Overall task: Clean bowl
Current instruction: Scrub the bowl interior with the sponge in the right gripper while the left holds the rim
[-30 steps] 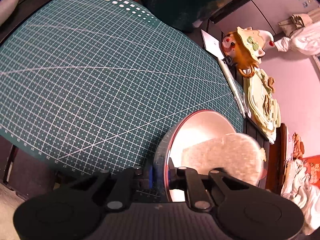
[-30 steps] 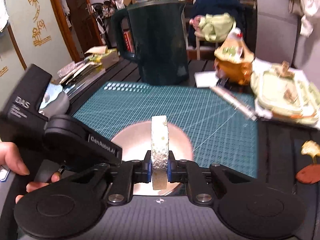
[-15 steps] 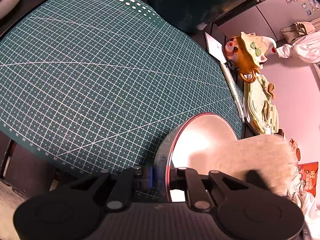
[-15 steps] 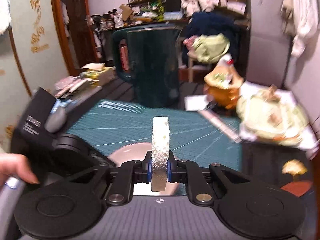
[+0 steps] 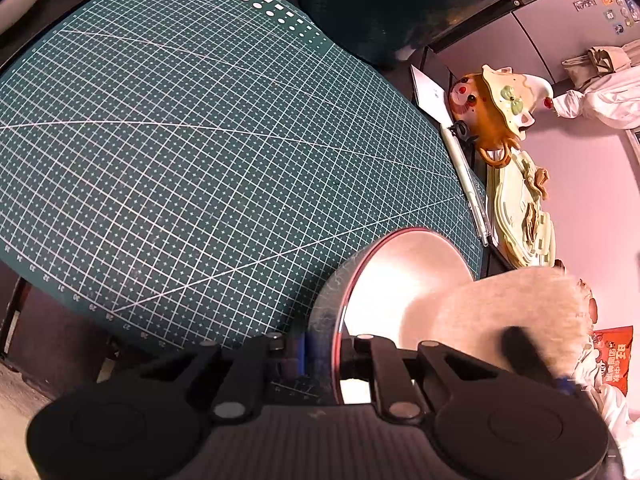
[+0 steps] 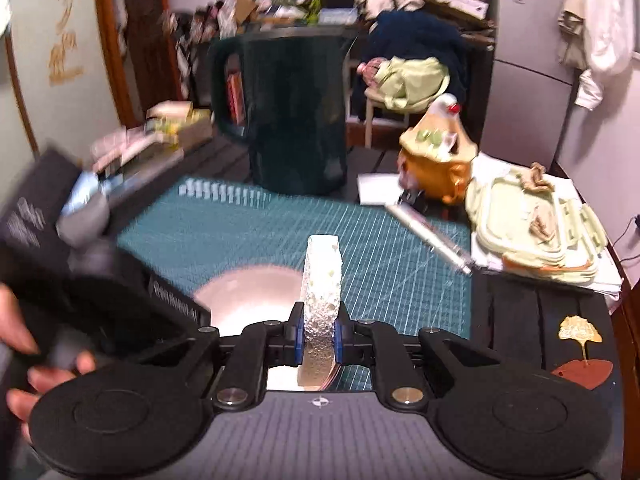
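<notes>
A metal bowl (image 5: pixel 404 280) sits at the near edge of the green cutting mat (image 5: pixel 192 152). My left gripper (image 5: pixel 324 350) is shut on the bowl's rim, one finger outside and one inside. A pale sponge (image 5: pixel 504 308) hangs blurred over the bowl's right side in the left wrist view. My right gripper (image 6: pixel 318 334) is shut on this sponge (image 6: pixel 322 276), which stands edge-on above the bowl (image 6: pixel 248 296). The left gripper's black body (image 6: pixel 80 280) and a hand (image 6: pixel 16 360) show at the left of the right wrist view.
A dark green jug (image 6: pixel 288 112) stands at the mat's far edge. To the right lie a white pen-like tool (image 6: pixel 432 236), an orange figurine (image 6: pixel 436 156) and a pale green tray (image 6: pixel 536 220). Papers and boxes (image 6: pixel 160 136) crowd the left.
The sponge has lifted out of the bowl and drifted right in the left wrist view. The right wrist view has risen and tilted up, showing more of the room. The left gripper kept still.
</notes>
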